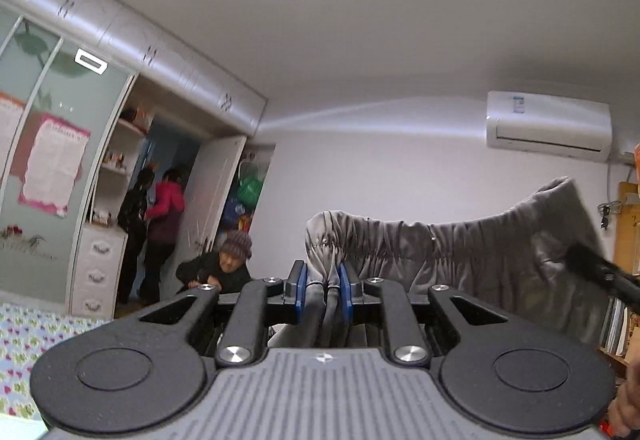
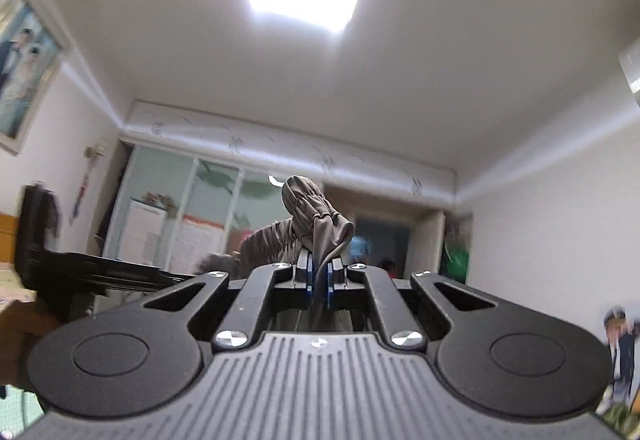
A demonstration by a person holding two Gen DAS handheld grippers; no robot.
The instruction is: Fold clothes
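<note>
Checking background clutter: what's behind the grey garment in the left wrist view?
Behind the grey garment: plain white wall, an air conditioner above and bookshelves at right. The wall's lower part is covered by the cloth, so unseen.

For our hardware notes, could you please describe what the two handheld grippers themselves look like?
Both look alike. The left gripper has a grey ribbed body, matte black linkage arms with silver screw heads, round black discs at either side, and blue pads on black fingers. A small white emblem marks the body. The right gripper shows the same build. No cables or sleeves are visible.
</note>
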